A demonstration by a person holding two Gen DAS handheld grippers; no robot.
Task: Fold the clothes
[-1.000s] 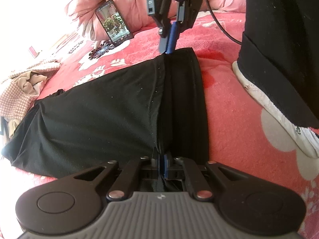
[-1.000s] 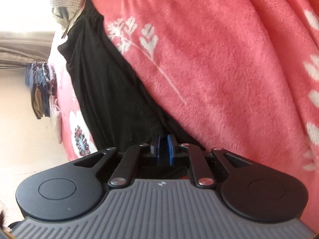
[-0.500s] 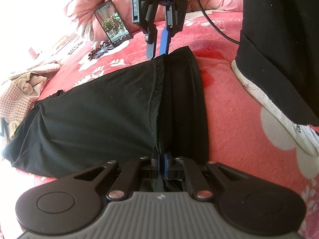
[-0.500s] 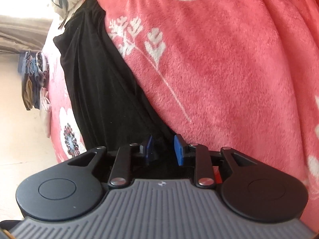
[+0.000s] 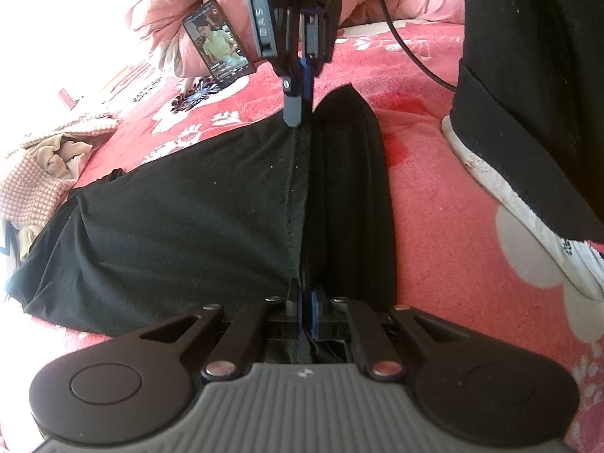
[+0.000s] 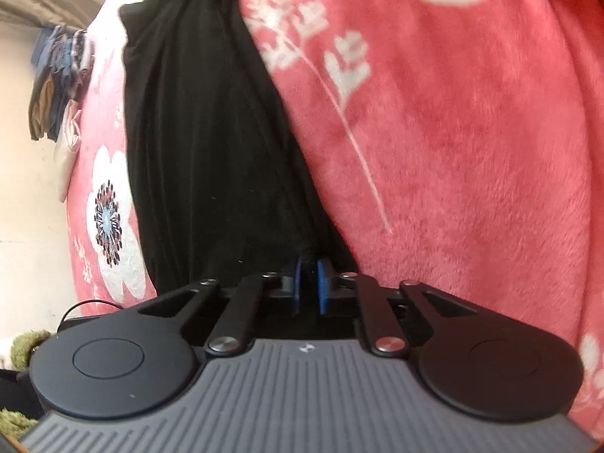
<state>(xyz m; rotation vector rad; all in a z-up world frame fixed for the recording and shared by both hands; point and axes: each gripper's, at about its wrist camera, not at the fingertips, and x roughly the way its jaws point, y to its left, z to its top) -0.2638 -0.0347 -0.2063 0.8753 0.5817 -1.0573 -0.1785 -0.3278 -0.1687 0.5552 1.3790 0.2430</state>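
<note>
Black garment [image 5: 181, 226]: thin matt knit cloth, smooth, stitched seam down frame centre. Blanket [image 6: 453, 151]: pink plush fleece, fuzzy nap, white flower print. Left gripper [image 5: 306, 302]: matt black plastic arms, shiny metal rivets, ribbed grey plastic body, blue rubbery pads. Phone [image 5: 217, 43], upper left: glossy glass screen. Waffle-knit cloth [image 5: 30, 192], left edge: rough, pink-white.
</note>
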